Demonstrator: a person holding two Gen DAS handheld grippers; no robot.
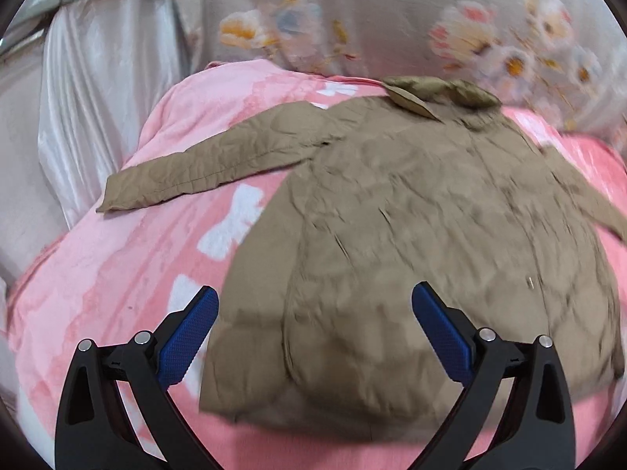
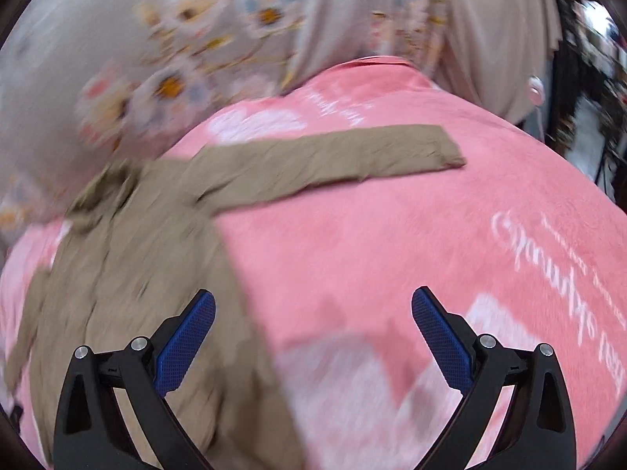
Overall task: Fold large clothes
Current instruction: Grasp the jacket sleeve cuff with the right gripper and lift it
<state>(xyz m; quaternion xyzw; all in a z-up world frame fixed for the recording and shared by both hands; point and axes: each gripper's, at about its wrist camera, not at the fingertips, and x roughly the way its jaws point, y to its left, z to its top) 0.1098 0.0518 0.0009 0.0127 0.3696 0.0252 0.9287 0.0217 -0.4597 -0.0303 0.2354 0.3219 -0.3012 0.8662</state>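
Covering nearly all we see, the pink blanket (image 1: 117, 282) with white patches serves as our landmark, and a floral cloth (image 1: 392, 11) rises at its far edge. Spread flat on the blanket's middle lies the tan quilted jacket (image 1: 411, 235), collar toward the floral cloth, one sleeve (image 1: 203, 168) stretched out to the blanket's left side and the other sleeve (image 2: 333, 156) reaching toward its right side. White script lettering (image 2: 548, 266) marks the blanket to the right of the jacket. We hold our left gripper (image 1: 313, 305) released, jaws wide, above the jacket's near hem, grasping nothing. Our right gripper (image 2: 313, 309) is likewise spread wide, above the jacket's right edge and bare blanket, gripping nothing.
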